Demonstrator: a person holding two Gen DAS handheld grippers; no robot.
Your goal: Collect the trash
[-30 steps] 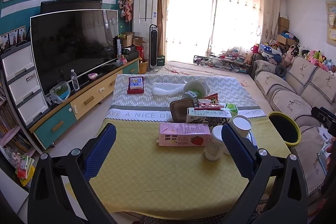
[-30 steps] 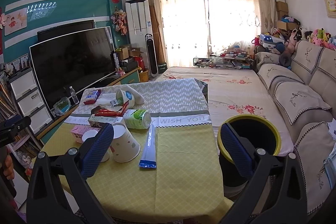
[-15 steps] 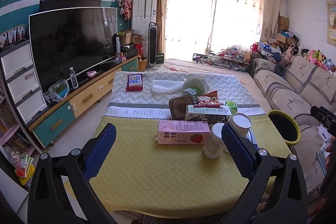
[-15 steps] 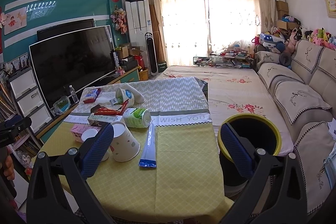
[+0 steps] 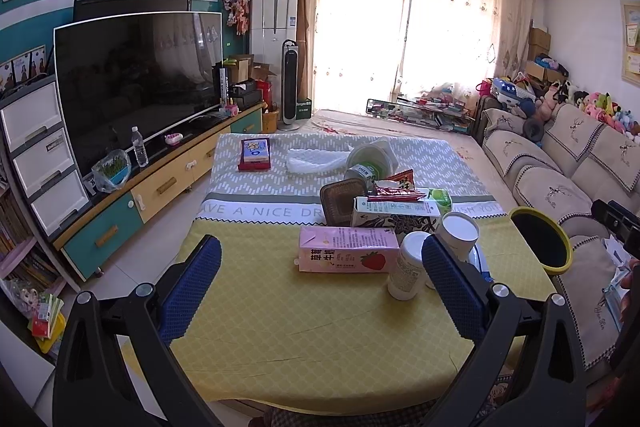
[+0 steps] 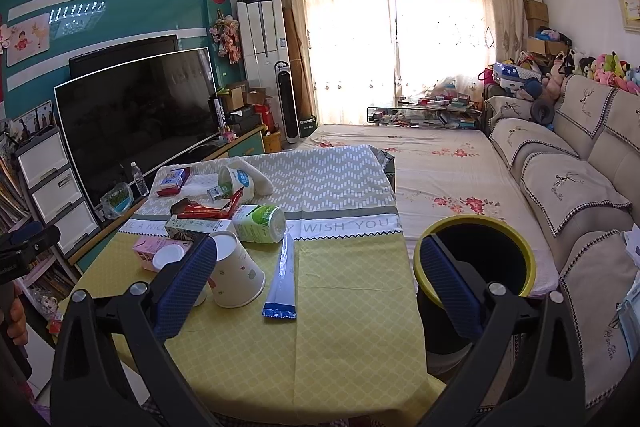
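Little has changed over the last second: both views have only crept slightly nearer the litter, so collecting has not begun. The left hand-held gripper (image 5: pixel 320 277) hangs wide open and empty over the yellow-clothed worktop (image 5: pixel 320 327), with the pink strawberry-milk carton (image 5: pixel 349 254) at frame centre between its fingers. The right hand-held gripper (image 6: pixel 320 277) is equally spread and empty; the yellow-rimmed black bin (image 6: pixel 476 259) sits lower right, nothing visibly dropped in.

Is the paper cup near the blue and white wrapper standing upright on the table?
No, the paper cup lies tipped on its side on the yellow tablecloth, beside the flat wrapper.
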